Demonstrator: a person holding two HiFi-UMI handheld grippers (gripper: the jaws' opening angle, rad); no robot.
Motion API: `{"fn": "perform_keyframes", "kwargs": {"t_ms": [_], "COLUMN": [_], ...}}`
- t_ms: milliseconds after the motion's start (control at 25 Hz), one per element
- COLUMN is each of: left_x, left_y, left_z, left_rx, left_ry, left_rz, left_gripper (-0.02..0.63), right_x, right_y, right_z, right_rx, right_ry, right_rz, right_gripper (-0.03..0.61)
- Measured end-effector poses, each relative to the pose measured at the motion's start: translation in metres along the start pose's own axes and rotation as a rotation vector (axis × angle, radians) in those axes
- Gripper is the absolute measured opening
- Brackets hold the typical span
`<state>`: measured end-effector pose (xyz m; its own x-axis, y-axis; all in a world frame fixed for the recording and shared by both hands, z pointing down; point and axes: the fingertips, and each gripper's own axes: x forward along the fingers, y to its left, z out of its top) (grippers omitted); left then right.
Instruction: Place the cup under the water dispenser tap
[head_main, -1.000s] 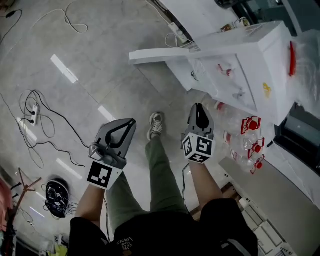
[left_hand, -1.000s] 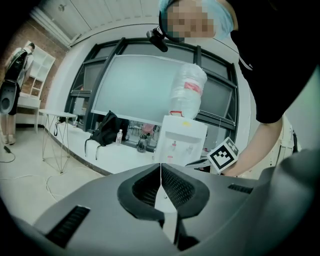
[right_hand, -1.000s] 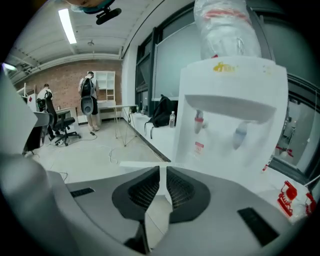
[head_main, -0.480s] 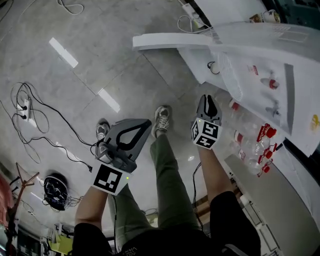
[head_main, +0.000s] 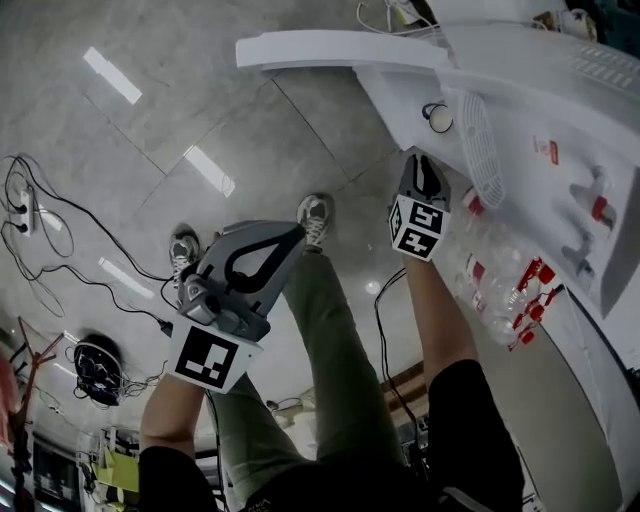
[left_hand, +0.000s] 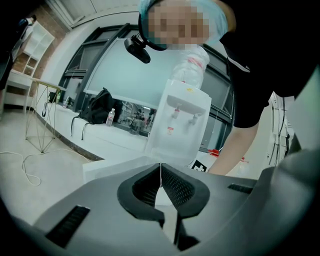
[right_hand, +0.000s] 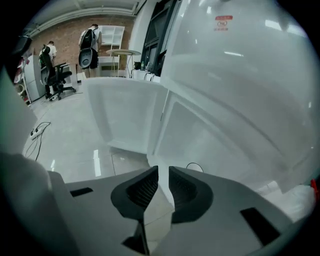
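At far right stands the white dispenser (head_main: 520, 100), its taps (head_main: 598, 208) on the side face; no view lets me make out a cup. Close beside it on the left, the right gripper (head_main: 419, 160) hangs above the floor (head_main: 150, 130), jaws barely apart with a thin slit and nothing in it, and red-capped bottles (head_main: 500, 290) lie near right of it. Further left and nearer, the left gripper (head_main: 292, 234) is held over the person's leg (head_main: 330, 340), jaws meeting tip to tip, empty.
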<state>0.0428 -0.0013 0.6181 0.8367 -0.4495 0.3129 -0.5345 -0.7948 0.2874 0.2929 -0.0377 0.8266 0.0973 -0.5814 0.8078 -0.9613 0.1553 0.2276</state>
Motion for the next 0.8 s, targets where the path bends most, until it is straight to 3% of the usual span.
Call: {"fn": "perform_keyframes", "kwargs": {"t_ms": [120,600,800], "left_x": [0.014,0.045,0.053], "left_y": [0.005,0.029,0.028], "left_z": [-0.011,-0.061,-0.083], "left_rx": [-0.013,-0.109,-0.146], "left_ry": [0.0,-0.003,0.015], "left_rz": [0.003,0.073,0.079], "left_gripper": [0.02,0.02,0.02], "right_x": [0.032,0.128,0.152], "right_y": [-0.012,-0.066,-0.07], "right_z": [-0.011,-0.04,-0.054], "right_rx": [0.005,-0.148,-0.2], "right_ry": [0.052,0.218,0.276], "right_rz": [-0.016,-0.135,-0.107], "right_gripper": [0.048,0.048,0.048]}}
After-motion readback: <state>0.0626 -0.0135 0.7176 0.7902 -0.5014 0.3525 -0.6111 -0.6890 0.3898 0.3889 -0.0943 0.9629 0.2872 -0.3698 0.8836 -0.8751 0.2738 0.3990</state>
